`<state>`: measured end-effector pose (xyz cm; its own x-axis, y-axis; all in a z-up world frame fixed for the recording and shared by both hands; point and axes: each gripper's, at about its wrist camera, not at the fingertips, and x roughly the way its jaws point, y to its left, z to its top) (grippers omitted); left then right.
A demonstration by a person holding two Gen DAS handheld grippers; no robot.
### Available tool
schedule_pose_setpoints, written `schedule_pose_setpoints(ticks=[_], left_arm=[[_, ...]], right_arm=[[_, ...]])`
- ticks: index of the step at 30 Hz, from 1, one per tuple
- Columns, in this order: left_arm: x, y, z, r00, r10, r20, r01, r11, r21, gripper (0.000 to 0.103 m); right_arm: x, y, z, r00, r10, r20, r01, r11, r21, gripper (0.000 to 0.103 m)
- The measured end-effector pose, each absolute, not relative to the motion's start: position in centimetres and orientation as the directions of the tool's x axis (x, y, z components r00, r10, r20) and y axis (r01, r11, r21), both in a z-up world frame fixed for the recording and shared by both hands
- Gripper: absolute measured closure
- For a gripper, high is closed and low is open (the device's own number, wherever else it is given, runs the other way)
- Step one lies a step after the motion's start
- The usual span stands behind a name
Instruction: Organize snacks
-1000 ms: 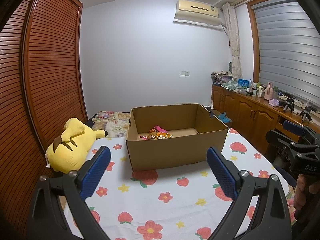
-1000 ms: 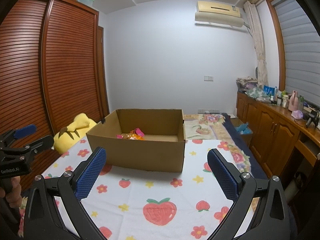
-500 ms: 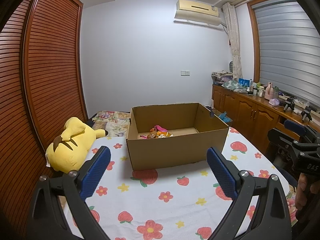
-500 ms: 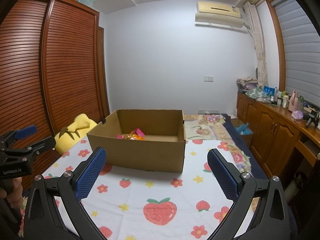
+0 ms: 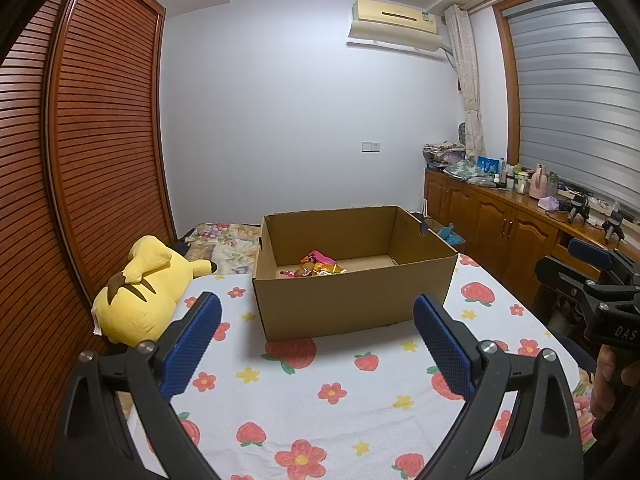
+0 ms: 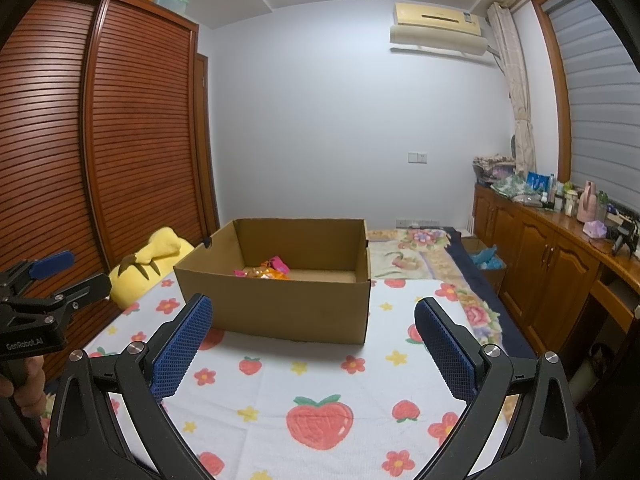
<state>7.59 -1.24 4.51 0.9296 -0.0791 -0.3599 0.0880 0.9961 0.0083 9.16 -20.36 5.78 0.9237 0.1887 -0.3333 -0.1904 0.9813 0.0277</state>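
An open cardboard box (image 5: 352, 296) (image 6: 280, 304) stands on a bed covered with a strawberry-and-flower sheet (image 5: 332, 400) (image 6: 320, 380). Inside it, near the left wall, lie several snack packets (image 5: 318, 266) (image 6: 268, 270) in pink and orange. My left gripper (image 5: 316, 344) hovers open in front of the box with nothing between its blue pads. My right gripper (image 6: 314, 340) is open too, empty, and equally short of the box. In the left wrist view the right gripper (image 5: 592, 276) shows at the right edge; the left gripper (image 6: 48, 280) shows at the left edge of the right wrist view.
A yellow plush toy (image 5: 140, 292) (image 6: 152, 264) lies left of the box against the slatted wooden wardrobe (image 5: 80, 200). A wooden cabinet (image 5: 500, 224) with bottles and clutter runs along the right wall. A floral quilt (image 6: 416, 252) lies behind the box.
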Motion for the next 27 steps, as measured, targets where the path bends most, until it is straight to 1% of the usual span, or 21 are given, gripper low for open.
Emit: schedule_pose_setpoints(ticks=[27], left_arm=[[7.40, -1.51, 4.72, 0.932, -0.082, -0.353, 0.091, 0.996, 0.009, 0.005]], right_arm=[[9.09, -20.32, 5.64, 0.925, 0.189, -0.331, -0.190, 0.981, 0.029, 0.000]])
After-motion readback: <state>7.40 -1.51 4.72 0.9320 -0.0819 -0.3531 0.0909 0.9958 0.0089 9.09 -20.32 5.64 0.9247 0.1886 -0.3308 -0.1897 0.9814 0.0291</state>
